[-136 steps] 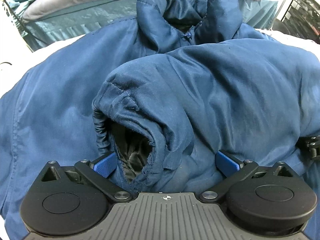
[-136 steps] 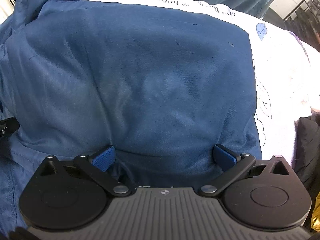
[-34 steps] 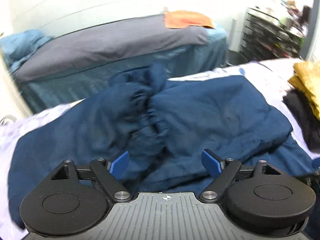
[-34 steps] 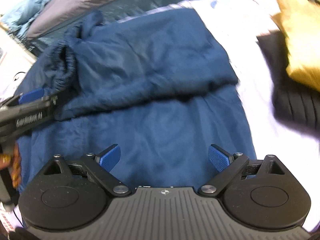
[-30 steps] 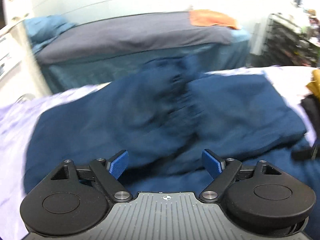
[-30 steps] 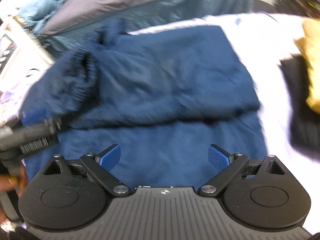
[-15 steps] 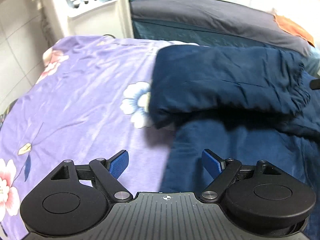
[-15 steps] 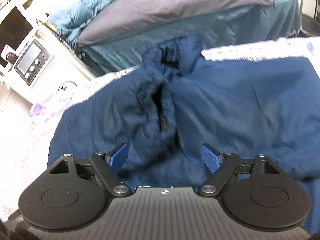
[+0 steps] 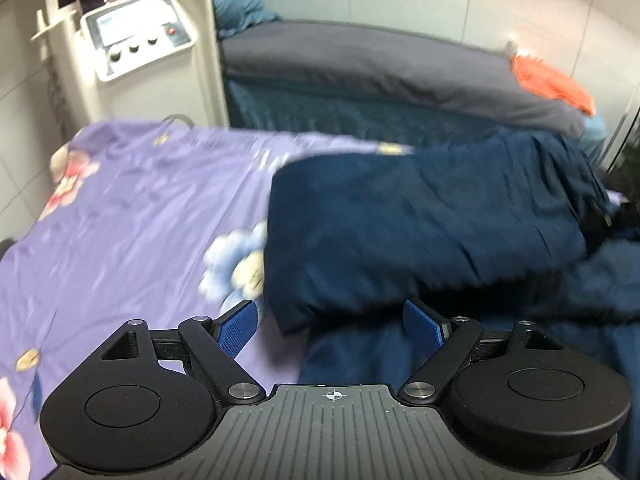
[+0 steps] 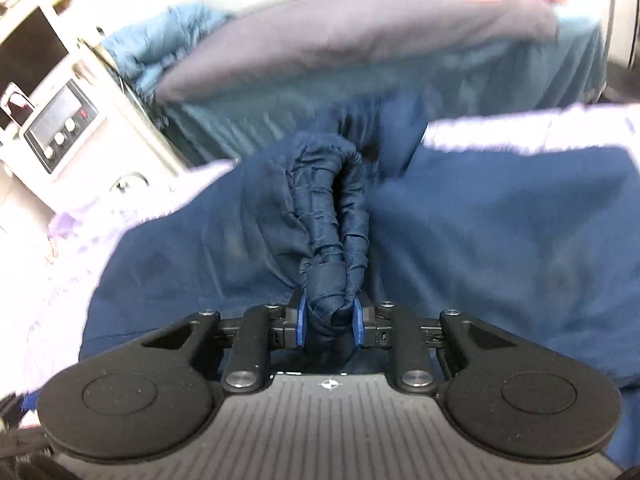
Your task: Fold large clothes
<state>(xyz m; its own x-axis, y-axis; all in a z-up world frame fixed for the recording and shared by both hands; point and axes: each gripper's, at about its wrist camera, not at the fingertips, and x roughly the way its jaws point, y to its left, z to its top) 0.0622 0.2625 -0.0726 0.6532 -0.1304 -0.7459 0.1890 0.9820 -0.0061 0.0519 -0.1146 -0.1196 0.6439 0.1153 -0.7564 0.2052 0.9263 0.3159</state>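
Note:
A large navy padded jacket (image 9: 420,224) lies on a purple floral sheet (image 9: 132,216), one sleeve folded across its body. My left gripper (image 9: 331,322) is open and empty, hovering at the folded sleeve's left corner near the jacket's left edge. In the right wrist view the jacket (image 10: 500,232) spreads across the bed, and my right gripper (image 10: 329,320) is shut on the gathered elastic sleeve cuff (image 10: 332,240), which rises from between the blue pads. The view is blurred by motion.
A white machine with a control panel (image 9: 132,36) stands at the bed's far left corner. A second bed with a grey cover (image 9: 380,64) and an orange cloth (image 9: 552,82) lies behind. A light blue bundle (image 10: 168,40) sits at its head.
My right gripper has closed on the sleeve cuff, which was between its open fingers half a second ago. My left gripper stays open and has shifted slightly near the jacket's left edge.

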